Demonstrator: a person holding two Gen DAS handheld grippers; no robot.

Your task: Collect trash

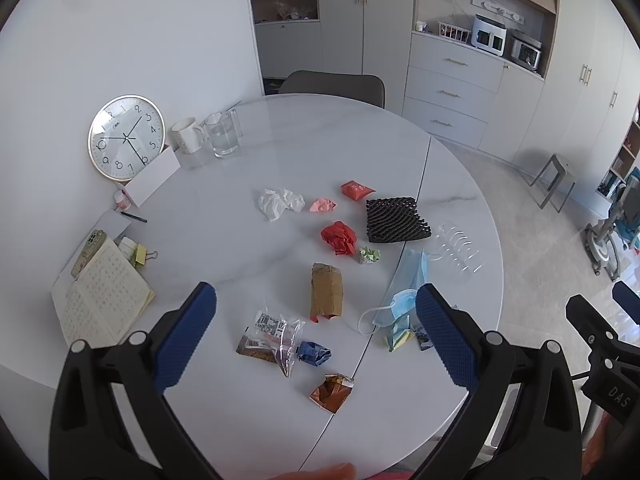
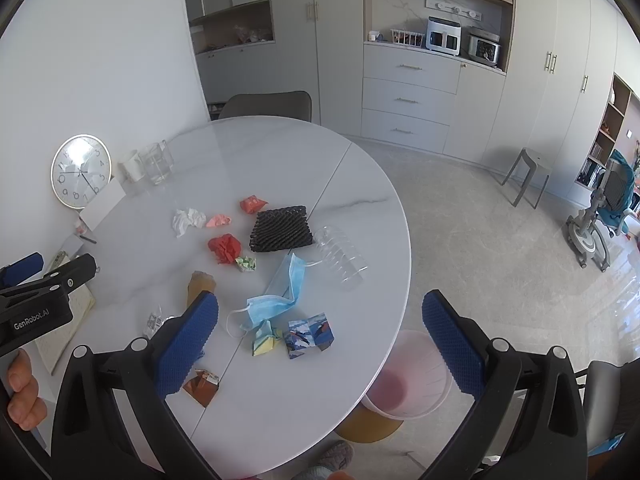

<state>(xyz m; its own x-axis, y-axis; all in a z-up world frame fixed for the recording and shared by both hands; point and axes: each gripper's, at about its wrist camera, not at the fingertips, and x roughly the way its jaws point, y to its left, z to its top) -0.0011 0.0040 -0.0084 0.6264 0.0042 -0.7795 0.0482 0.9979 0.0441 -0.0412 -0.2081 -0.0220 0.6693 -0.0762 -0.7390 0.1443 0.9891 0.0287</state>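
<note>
Trash lies scattered on the round white table (image 1: pixel 280 140): a white tissue (image 1: pixel 280 202), pink paper (image 1: pixel 322 205), a red wrapper (image 1: pixel 356 190), red crumpled paper (image 1: pixel 340 237), black foam net (image 1: pixel 396 220), a brown cardboard piece (image 1: pixel 326 291), a blue face mask (image 2: pixel 276 300), a clear plastic tray (image 2: pixel 340 256), a clear wrapper (image 1: pixel 276 332), a brown packet (image 1: pixel 332 392) and a blue printed box (image 2: pixel 310 338). My left gripper (image 1: pixel 316 332) is open above the near edge. My right gripper (image 2: pixel 320 340) is open above the table's right edge. A pink bin (image 2: pixel 408 380) stands on the floor beside the table.
A clock (image 1: pixel 126 138), a white mug (image 1: pixel 188 136) and a glass jug (image 1: pixel 222 134) stand at the far left. A notebook (image 1: pixel 102 296) and phone (image 1: pixel 88 252) lie at the left edge. A chair (image 1: pixel 332 84) stands behind; a grey stool (image 2: pixel 526 176) stands on the floor.
</note>
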